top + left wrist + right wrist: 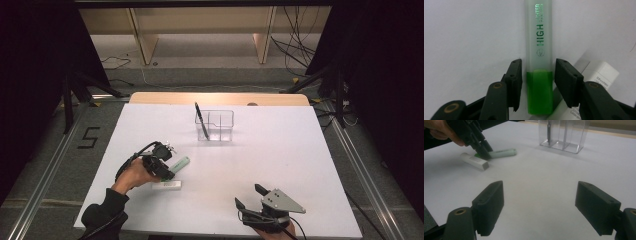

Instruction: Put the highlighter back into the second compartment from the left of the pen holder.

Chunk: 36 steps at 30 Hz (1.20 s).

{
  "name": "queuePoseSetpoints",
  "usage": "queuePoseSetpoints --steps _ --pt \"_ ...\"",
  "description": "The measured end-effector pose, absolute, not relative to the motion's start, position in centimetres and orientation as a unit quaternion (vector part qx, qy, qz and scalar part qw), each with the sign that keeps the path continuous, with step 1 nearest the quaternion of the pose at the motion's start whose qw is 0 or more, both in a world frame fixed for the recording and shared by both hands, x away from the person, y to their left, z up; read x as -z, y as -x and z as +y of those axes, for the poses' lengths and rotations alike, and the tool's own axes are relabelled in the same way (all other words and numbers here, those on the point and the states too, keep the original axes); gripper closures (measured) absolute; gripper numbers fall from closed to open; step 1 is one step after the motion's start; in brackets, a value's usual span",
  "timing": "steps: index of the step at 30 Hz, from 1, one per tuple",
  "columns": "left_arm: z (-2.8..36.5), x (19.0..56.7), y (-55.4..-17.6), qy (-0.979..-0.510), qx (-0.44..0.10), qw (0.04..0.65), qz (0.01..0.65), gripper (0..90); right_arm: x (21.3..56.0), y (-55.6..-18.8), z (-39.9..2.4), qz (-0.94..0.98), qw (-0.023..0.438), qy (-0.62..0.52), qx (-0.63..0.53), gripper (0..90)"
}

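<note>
A white table (280, 165) carries a green highlighter (181, 163), a white eraser (167, 185) and a clear plastic organizer (215, 125).

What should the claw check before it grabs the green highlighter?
1. Highlighter between the left claw pads: ok.
2. Pads pressing on it: not ok, a small gap shows on each side.
3. White eraser out of the way: not ok, it lies right beside the right-hand pad.
4. Clear organizer has room: ok, a pen leans in one compartment.
5. Right claw out of the way: ok, open.
</note>
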<state>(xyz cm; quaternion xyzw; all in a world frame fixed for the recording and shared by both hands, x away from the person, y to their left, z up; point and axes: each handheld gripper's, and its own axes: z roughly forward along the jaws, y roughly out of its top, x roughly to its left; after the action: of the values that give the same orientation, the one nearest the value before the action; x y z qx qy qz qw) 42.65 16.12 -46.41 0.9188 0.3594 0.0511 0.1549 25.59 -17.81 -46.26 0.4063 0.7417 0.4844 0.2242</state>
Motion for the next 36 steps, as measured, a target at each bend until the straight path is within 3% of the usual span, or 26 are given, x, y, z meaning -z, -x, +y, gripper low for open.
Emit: queuePoseSetpoints --steps 8,26,36 --pt "15.9 46.4 -42.5 -0.920 -0.052 0.154 0.357 65.8 46.3 -25.6 -17.7 0.742 0.224 -0.405 -0.484 24.0" --pt "17.2 44.2 -42.6 -0.903 -0.076 0.211 0.365 66.6 46.3 -25.5 -17.7 0.743 0.223 -0.403 -0.485 24.2" --pt "17.1 41.8 -41.6 -0.903 -0.052 0.243 0.349 66.6 46.3 -25.5 -17.5 0.744 0.219 -0.403 -0.486 24.2"
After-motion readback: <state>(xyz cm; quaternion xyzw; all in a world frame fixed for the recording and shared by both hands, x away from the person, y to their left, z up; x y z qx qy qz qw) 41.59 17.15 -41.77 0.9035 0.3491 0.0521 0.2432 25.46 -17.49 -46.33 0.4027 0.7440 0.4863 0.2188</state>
